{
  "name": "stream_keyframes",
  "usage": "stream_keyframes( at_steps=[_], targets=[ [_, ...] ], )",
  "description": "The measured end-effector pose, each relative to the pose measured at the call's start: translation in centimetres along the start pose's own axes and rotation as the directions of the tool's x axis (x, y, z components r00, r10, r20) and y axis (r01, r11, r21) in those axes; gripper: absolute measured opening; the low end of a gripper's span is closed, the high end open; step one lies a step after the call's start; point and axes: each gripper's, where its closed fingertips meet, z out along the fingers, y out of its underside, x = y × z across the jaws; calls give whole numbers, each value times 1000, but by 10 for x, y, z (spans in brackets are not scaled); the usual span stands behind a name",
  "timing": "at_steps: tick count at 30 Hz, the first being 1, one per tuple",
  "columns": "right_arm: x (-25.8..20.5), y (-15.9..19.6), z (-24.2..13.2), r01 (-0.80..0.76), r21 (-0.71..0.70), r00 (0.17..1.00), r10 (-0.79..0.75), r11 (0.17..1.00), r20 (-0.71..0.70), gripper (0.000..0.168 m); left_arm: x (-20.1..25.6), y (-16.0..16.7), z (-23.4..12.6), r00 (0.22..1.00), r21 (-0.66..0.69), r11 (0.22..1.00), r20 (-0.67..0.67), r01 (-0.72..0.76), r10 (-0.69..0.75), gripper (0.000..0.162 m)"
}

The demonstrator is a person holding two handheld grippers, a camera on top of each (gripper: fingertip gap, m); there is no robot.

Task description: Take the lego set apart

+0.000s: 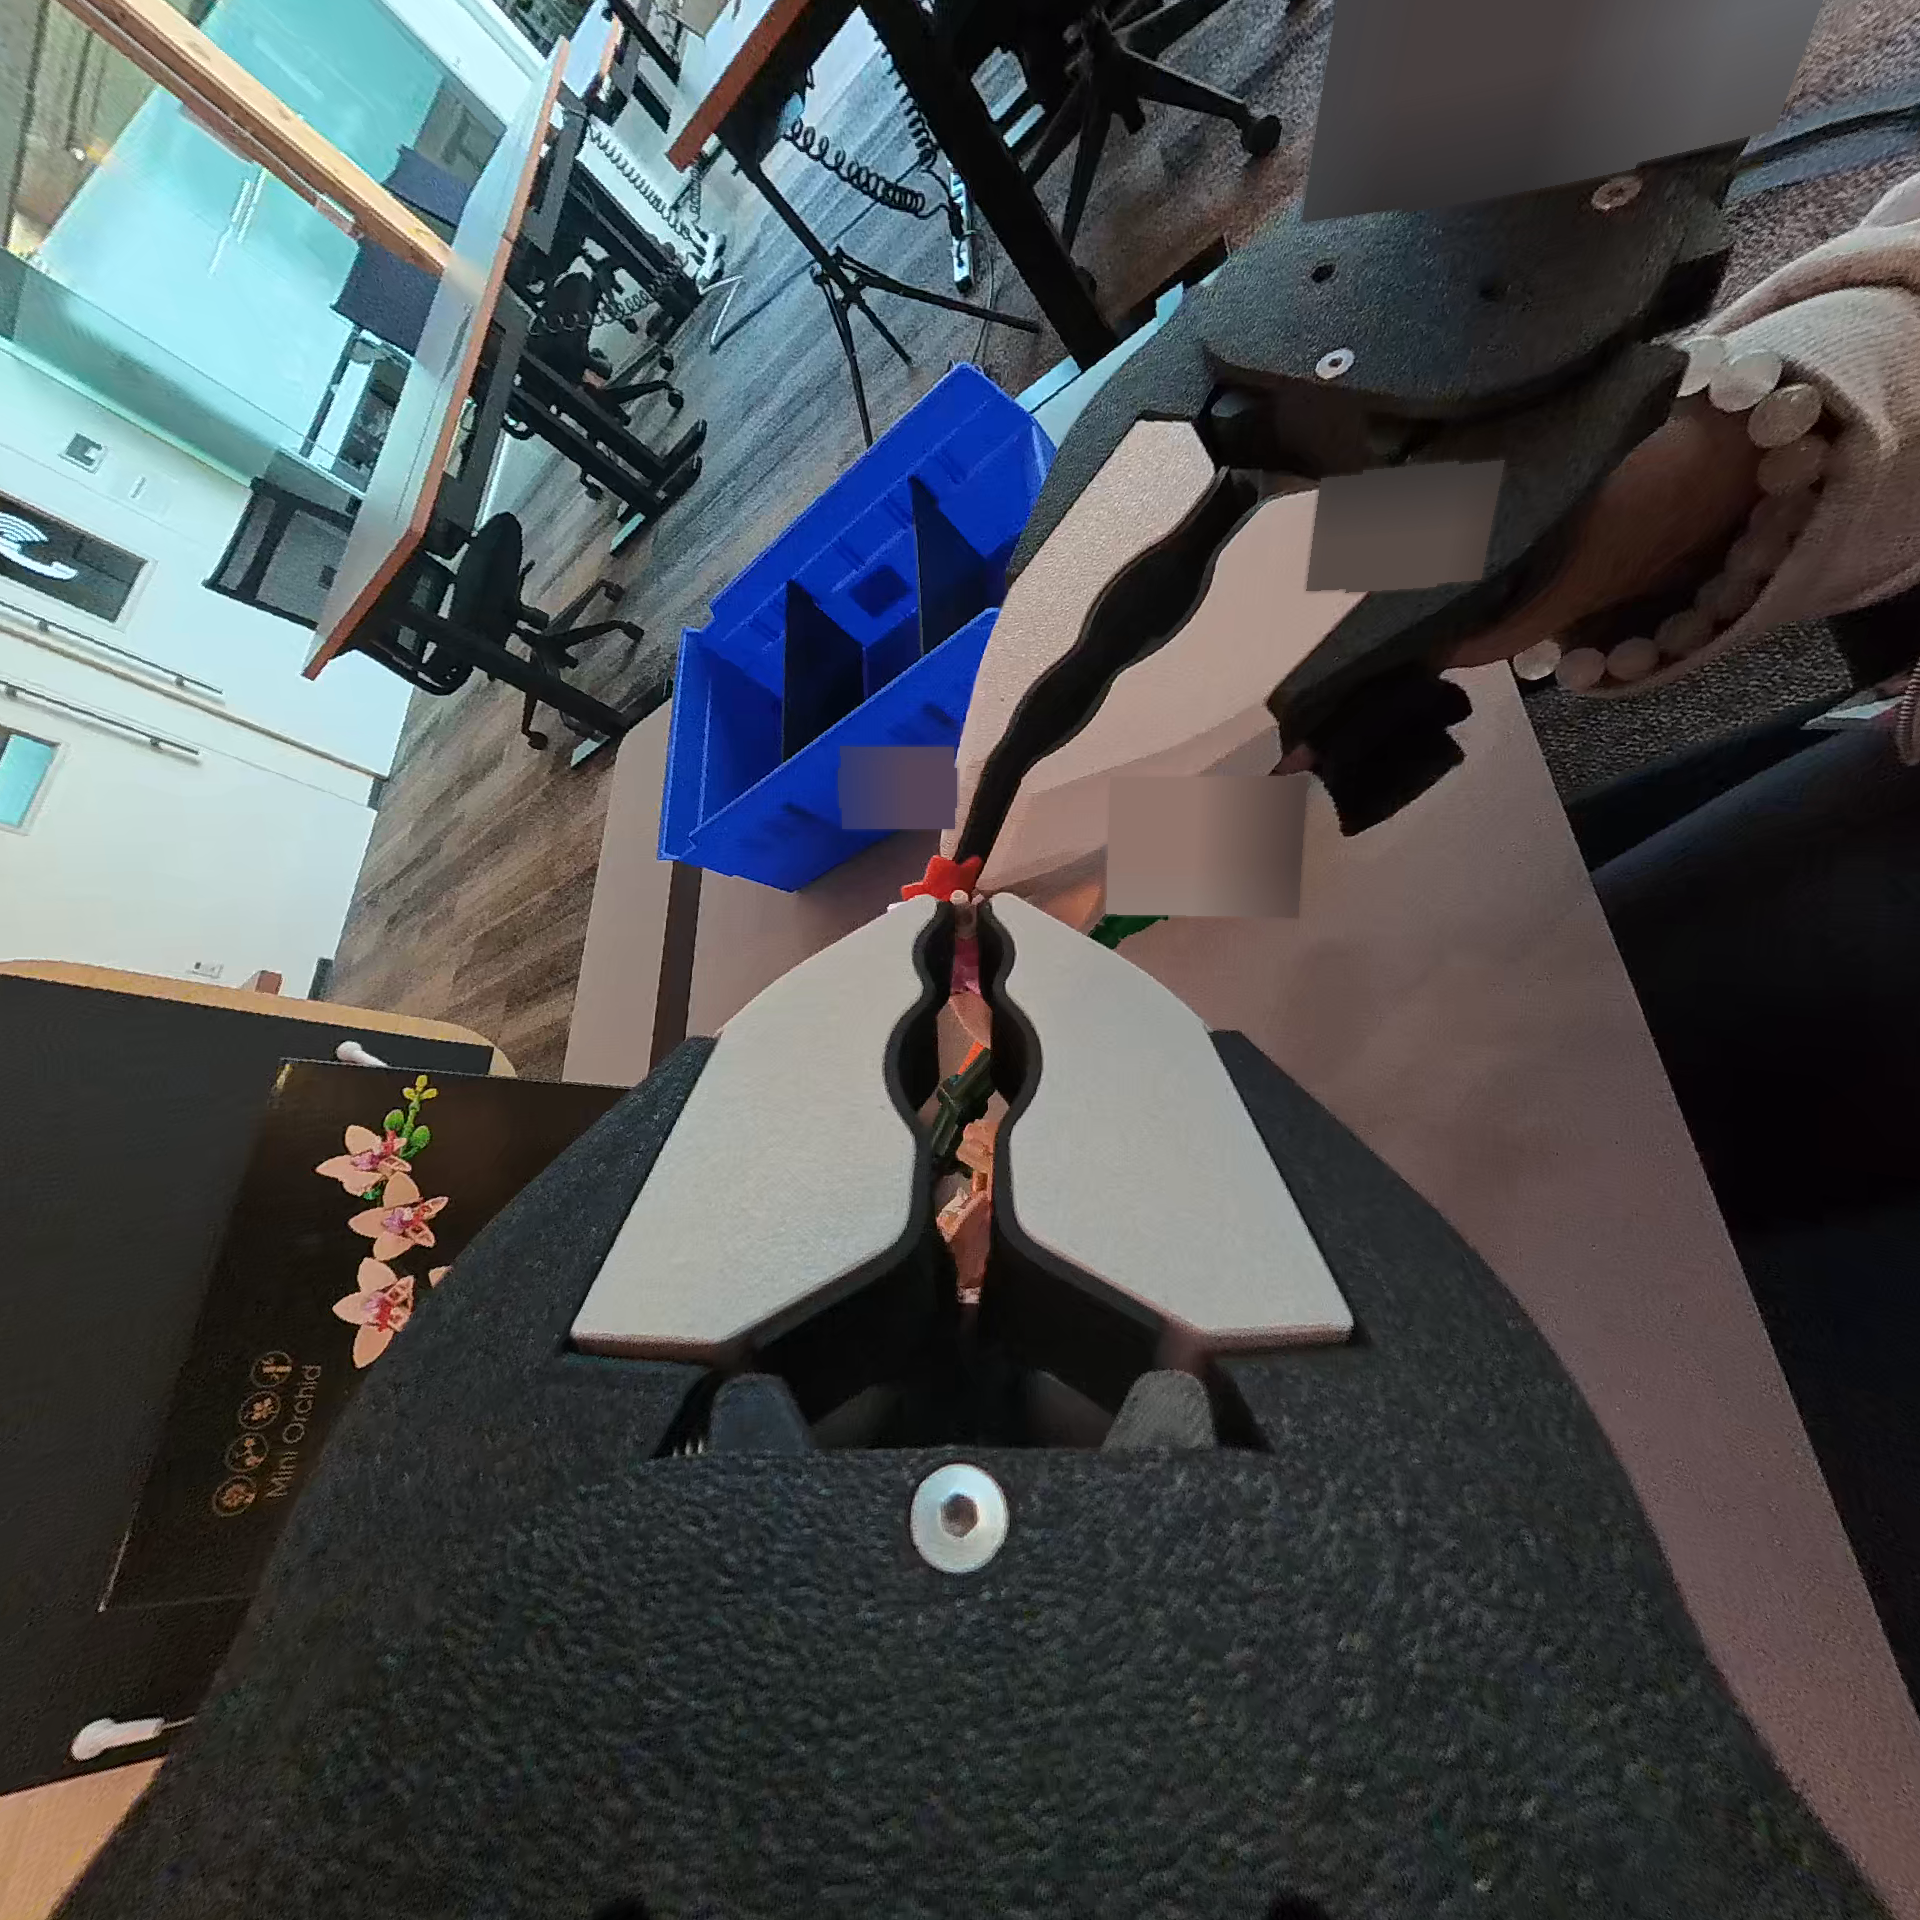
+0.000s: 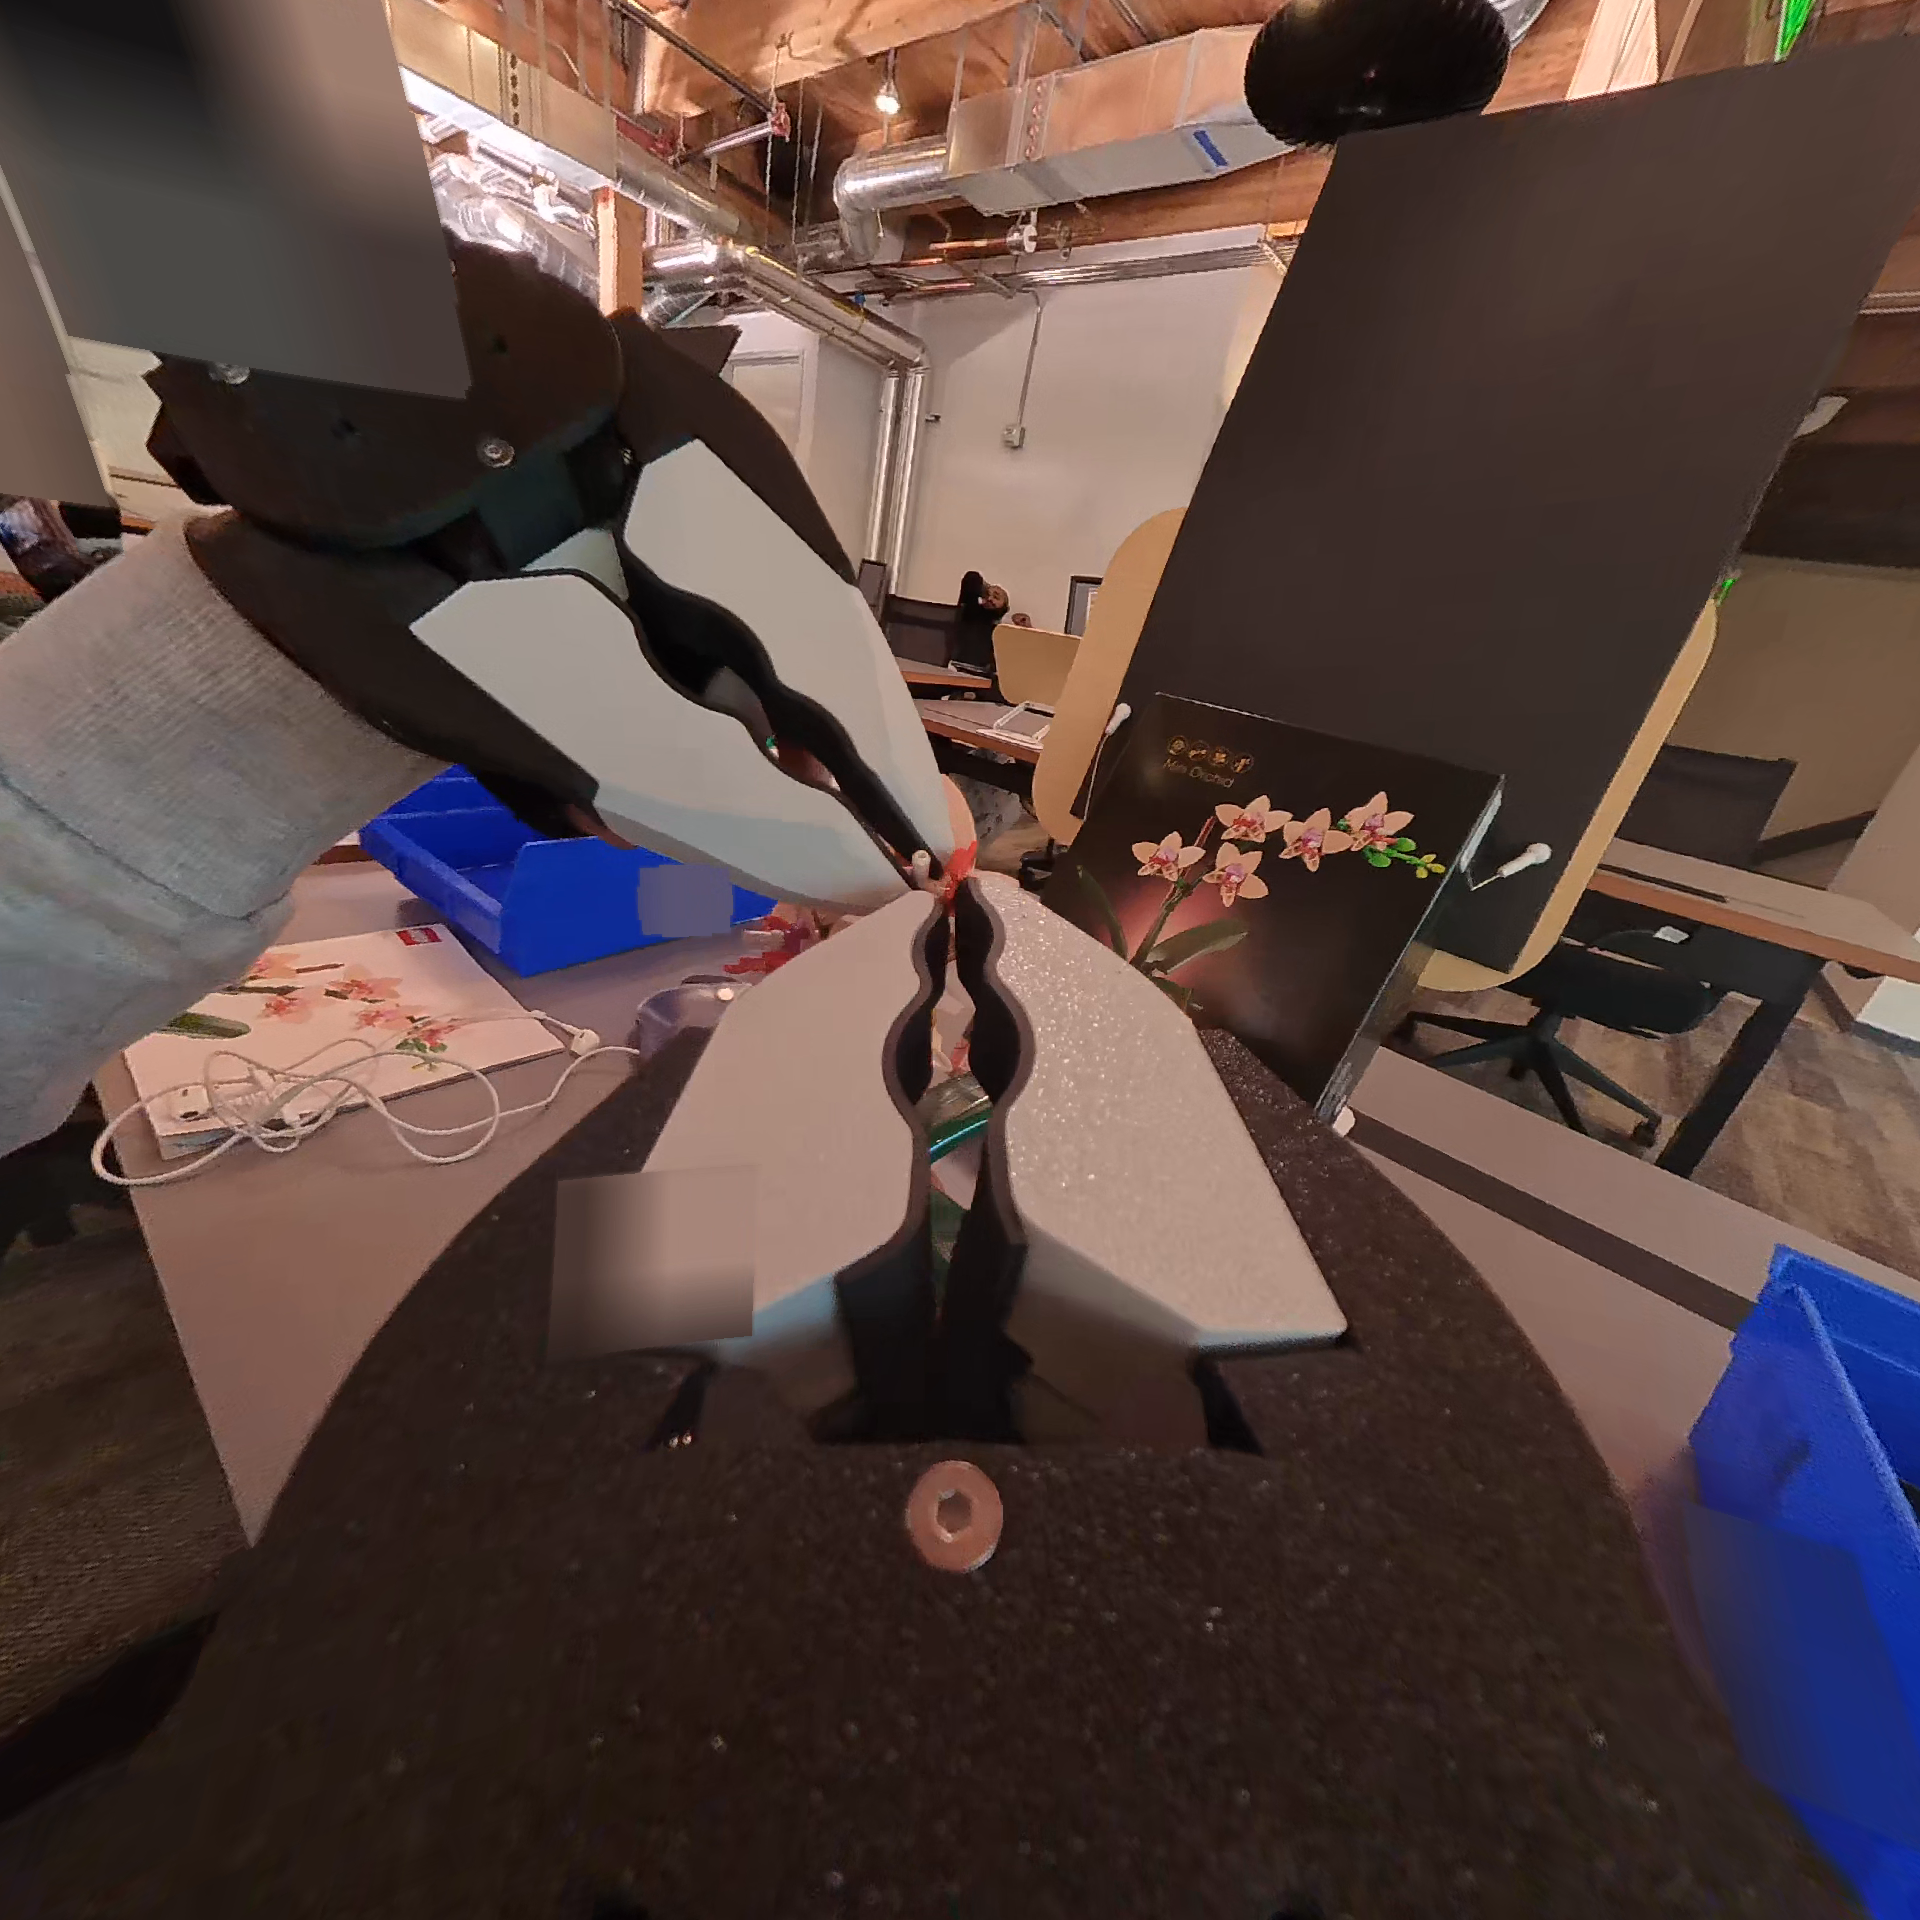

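Note:
A small lego flower piece is held in the air between both grippers, tip to tip. My left gripper [image 1: 966, 912] is shut on its pale pink and white part [image 1: 966, 940]. My right gripper [image 2: 951, 902] is shut on its small red part [image 2: 962, 862], which also shows in the left wrist view [image 1: 940, 878]. The right gripper [image 1: 964, 868] comes in from the upper right of the left wrist view. The left gripper [image 2: 916, 871] comes in from the upper left of the right wrist view. More pink and green lego parts [image 1: 961, 1117] show through the gap between my left fingers.
A divided blue bin [image 1: 831, 675] stands on the grey table [image 1: 1455, 1039], and a second blue bin [image 2: 1818, 1507] is close at the right. The black lego box [image 2: 1278, 883] leans on a black board [image 2: 1507, 468]. An instruction booklet [image 2: 343, 997], white earphone cable [image 2: 312, 1112] and loose flower parts [image 2: 779, 940] lie left. My left and right fingertips are right by each other.

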Motion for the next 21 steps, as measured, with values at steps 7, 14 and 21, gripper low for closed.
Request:
stream_keyframes(
  at_steps=[7,14,21],
  targets=[
    [-3,-1,0,83,-25,995,-84,996,-61,0,3,0,-4,1000,5,1000,-30,5,-5,3],
    [-5,-1,1,-258,13,965,257,966,49,0,2,1,-5,1000,-1,1000,-22,-22,22,2],
    [-1,-1,-1,128,-43,982,-133,991,-136,0,4,-1,-3,999,-2,1000,-34,-27,26,2]
  ],
)
